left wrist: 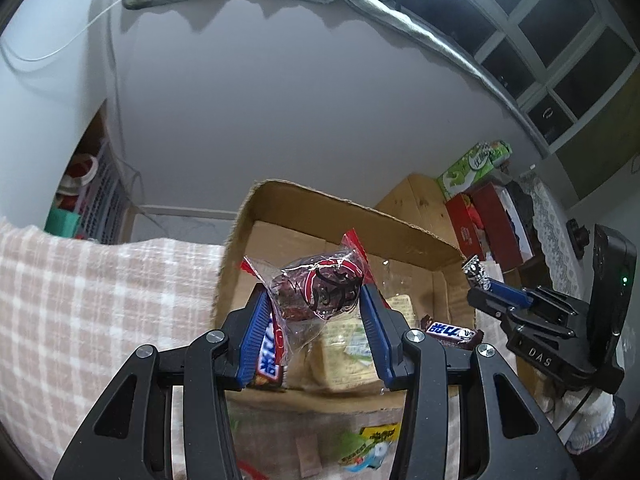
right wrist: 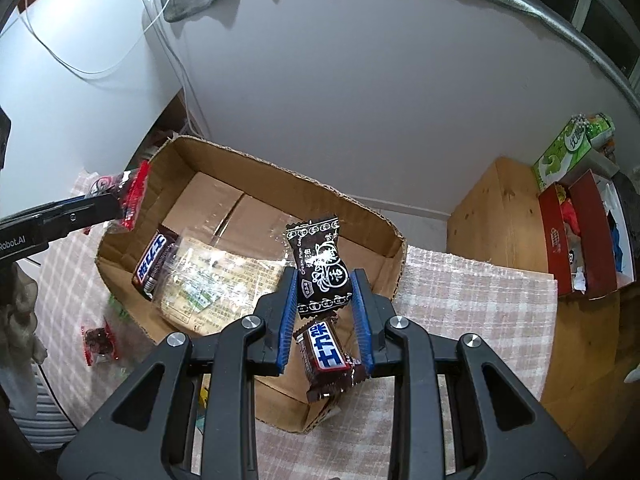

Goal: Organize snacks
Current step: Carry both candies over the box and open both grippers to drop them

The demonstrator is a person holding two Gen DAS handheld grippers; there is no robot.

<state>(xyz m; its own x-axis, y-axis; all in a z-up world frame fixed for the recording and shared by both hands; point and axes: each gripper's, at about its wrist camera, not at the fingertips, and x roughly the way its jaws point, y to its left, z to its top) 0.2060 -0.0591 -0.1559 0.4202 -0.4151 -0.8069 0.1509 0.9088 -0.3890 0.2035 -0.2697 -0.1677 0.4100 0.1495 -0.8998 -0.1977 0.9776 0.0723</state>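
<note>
The left gripper (left wrist: 314, 300) is raised and pointing forward, its two blue-padded fingers (left wrist: 256, 332) closed partway and pinching a red-and-clear wrapped candy (left wrist: 320, 288) between the tips. From the other side the same gripper (right wrist: 116, 204) reaches in level from the left. The right gripper (right wrist: 324, 288) is also held up, tilted a little downward, its blue pads (right wrist: 362, 312) clamped on a dark brown plum candy packet (right wrist: 320, 268). Seen from the left wrist, it (left wrist: 480, 280) sits well apart to the right.
</note>
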